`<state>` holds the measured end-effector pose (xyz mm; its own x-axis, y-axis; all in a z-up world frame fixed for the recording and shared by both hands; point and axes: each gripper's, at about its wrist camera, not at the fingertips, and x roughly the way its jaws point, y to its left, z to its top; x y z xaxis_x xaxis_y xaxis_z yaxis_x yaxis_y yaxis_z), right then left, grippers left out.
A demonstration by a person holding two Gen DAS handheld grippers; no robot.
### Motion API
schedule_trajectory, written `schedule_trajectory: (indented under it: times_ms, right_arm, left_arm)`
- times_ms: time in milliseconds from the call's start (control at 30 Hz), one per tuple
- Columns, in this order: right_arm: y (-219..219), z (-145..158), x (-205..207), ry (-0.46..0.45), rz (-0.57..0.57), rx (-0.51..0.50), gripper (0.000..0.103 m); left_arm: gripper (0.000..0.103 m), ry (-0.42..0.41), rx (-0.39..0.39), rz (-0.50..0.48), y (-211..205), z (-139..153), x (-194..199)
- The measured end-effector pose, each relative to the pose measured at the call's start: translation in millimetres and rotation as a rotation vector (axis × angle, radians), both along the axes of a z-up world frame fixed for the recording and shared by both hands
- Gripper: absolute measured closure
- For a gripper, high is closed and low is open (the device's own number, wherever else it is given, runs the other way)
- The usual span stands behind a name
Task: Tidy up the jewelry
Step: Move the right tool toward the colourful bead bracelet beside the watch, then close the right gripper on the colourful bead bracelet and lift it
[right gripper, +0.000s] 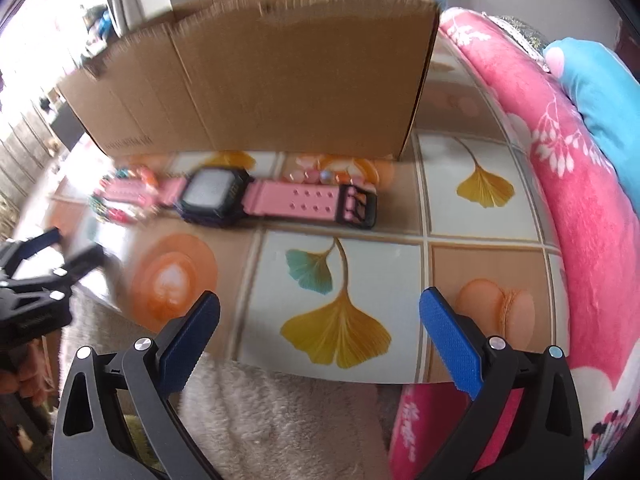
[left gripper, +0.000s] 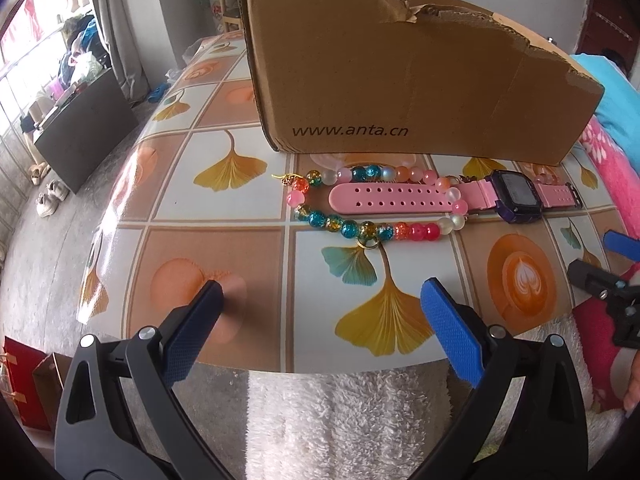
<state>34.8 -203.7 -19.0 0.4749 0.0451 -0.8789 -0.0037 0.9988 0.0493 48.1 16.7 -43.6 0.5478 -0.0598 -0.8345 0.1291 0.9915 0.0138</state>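
Lying crosswise before the box [left gripper: 400,80], the watch [right gripper: 216,196] sits ahead-left of the right gripper [right gripper: 320,320]; both grippers' fingers spread, empty

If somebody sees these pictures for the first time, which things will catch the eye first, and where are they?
The big cardboard box stands out first, at the far side of the table. Just in front of it lies a pink watch stretched flat, with a colourful bead bracelet looped around its long strap. Nearer the camera, the open left tongs and right tongs hold nothing.
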Motion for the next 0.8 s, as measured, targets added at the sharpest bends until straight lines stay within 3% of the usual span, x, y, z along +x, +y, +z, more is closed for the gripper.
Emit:
schedule_trajectory:
  times_ms: [100,300,500,800]
  right_arm:
    - [2,14,-1,-0.059,0.028,0.035,0.005]
    - [25,38,11,-0.169,0.174,0.191,0.006]
    - [62,31,32,-0.123,0.276,0.273,0.027]
    - [88,12,51,-0.052,0.312,0.230,0.056]
  left_arm:
    - [0.007,-0.037,-0.015,-0.007,6,6,-3]
    - [0.009,-0.163,-0.149,-0.016,34,35,-2]
    - [0.043,-0.132,-0.185,-0.059,42,33,25]
    - [0.074,-0.075,-0.216,-0.143,38,20,45]
